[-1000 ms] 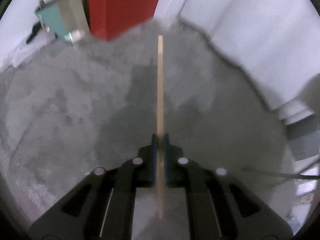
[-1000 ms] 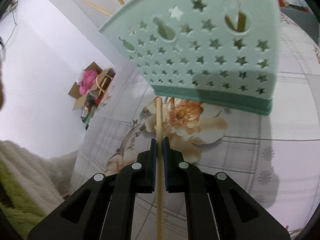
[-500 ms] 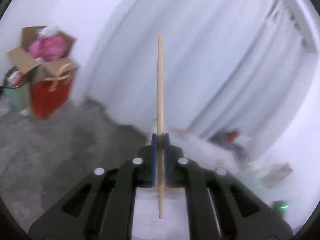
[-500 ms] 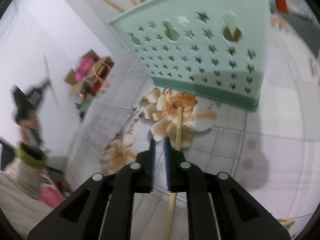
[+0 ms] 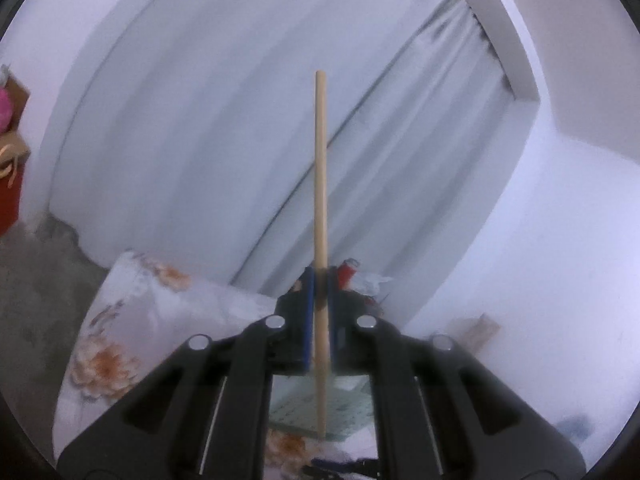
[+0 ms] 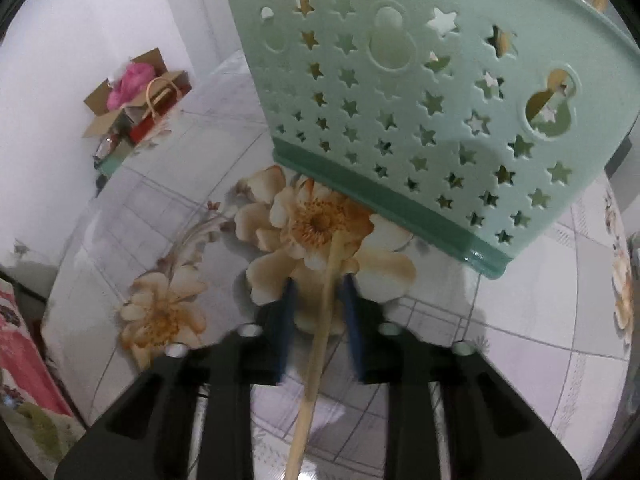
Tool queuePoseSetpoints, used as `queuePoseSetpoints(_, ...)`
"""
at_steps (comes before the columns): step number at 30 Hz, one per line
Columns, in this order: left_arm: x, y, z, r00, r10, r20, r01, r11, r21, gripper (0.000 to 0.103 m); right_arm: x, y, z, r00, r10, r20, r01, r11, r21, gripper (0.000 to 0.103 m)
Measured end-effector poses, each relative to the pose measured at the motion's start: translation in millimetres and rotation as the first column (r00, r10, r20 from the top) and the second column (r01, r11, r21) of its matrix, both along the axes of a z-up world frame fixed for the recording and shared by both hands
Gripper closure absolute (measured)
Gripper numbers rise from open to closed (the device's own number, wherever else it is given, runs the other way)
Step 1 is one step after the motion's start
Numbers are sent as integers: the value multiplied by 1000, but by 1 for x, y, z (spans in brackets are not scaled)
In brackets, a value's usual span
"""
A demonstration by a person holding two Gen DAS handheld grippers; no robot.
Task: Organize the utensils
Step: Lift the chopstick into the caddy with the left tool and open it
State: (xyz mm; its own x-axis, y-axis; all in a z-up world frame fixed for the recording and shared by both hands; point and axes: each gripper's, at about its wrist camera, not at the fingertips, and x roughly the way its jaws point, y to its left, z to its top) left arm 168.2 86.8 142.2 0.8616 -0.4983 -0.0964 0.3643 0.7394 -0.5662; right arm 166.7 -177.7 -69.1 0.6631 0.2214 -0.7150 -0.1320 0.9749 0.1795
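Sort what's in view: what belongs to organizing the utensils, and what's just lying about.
For the job:
gripped chopstick
chopstick lying on the tablecloth
mint star-cut holder

Lying about:
cardboard box of pink stuff
red gift bag
curtain

I find no lettering, number, brand or sign that I can read in either wrist view; the mint holder [image 6: 420,120] carries only star and gourd cut-outs; the tablecloth [image 6: 520,340] shows only flowers and a grid; the cardboard box [image 6: 120,96] by the wall is too small and blurred for me to tell any print.
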Motion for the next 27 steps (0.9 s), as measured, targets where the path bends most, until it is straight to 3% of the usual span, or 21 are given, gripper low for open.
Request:
queuePoseSetpoints(6, 32, -73, 4, 997, 20, 74, -29, 992, 125, 99, -7, -12, -5, 1000, -2, 21, 0, 996, 92, 96)
queuePoseSetpoints(11, 48, -125, 2, 994, 14, 107, -33, 983, 178, 99, -20, -26, -8, 999, -9, 37, 3, 987, 160, 96)
queuePoseSetpoints(18, 67, -156, -23, 992, 33, 122, -63, 967, 248, 99, -30, -45, -7, 998, -9, 61, -4, 975, 221, 96)
queuePoseSetpoints(27, 77, -168, -71, 995, 58, 75, -80, 937, 340, 99, -37, -57, 2, 996, -7, 86, -16, 965, 263, 96)
